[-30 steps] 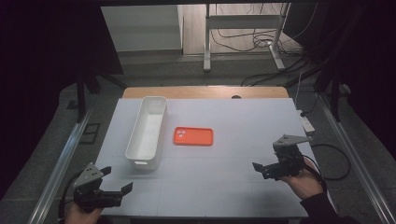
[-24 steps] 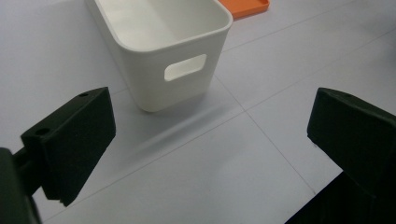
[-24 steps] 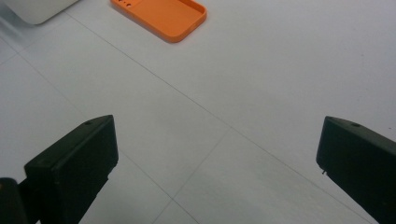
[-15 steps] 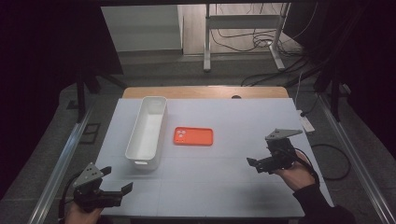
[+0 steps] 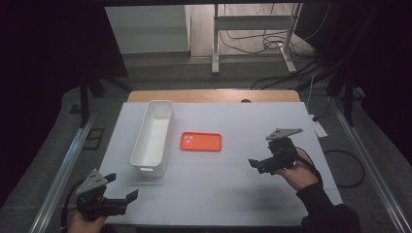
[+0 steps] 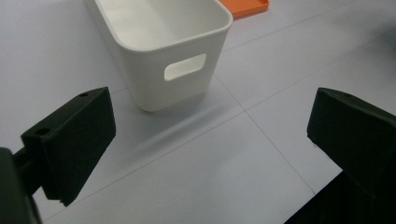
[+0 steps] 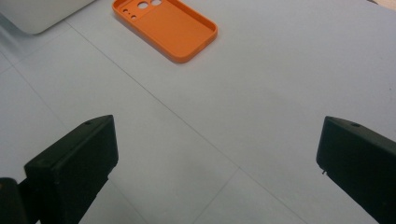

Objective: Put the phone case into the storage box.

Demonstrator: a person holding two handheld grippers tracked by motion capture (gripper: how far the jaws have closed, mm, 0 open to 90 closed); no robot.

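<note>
Near the table's centre, just right of the white bin (image 5: 153, 136), lies the orange phone case (image 5: 201, 141), flat, hollow side up. Likely light, flexible and thin-walled; best pinched across a long rim. Right gripper (image 5: 262, 164), jaws spread empty, points toward it; left gripper (image 5: 121, 194) likewise spread, near the bin's handle end.

On the table (image 5: 218, 194) a long bin (image 5: 153, 136) lies toward the left, running front to back. A phone case (image 5: 201, 141) lies flat just to its right, apart from it. The left gripper (image 5: 119, 191) sits at the near left corner, the right gripper (image 5: 255, 164) right of the case.
</note>
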